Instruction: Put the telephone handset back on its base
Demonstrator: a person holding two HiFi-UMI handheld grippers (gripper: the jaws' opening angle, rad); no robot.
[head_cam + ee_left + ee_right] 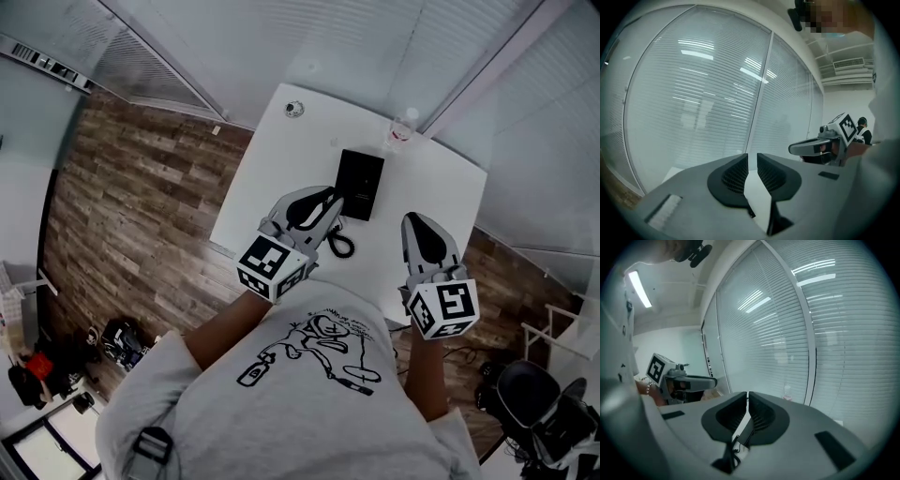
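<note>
**Item 1: telephone (359, 185).** Black and oblong, it is lying flat on the white table (272, 178), toward the far edge. The handset (351, 184) seems to be sitting on its base (369, 187), though in the head view the dark block is too small to tell the two apart. A coiled cord (340, 246) is trailing from the near end and curling on the tabletop.

**Item 2: left gripper (328, 200).** It is hovering over the table just left of the telephone and pointing away from the person. Its jaws are standing a narrow slit apart, with the pads not meeting. Only white tabletop is showing through the gap.

**Item 3: right gripper (419, 221).** It is hovering over the table's near right part, apart from the telephone. Its jaws are pressing together on nothing. In its own view the telephone and cord are showing below the tips.

**Item 4: bottle (401, 131).** Clear, it is standing upright at the far edge, beyond the telephone's right corner.

**Item 5: surroundings.** Slatted blinds (693, 93) are facing both grippers. A wood-plank floor (141, 206) is lying left of the table.
</note>
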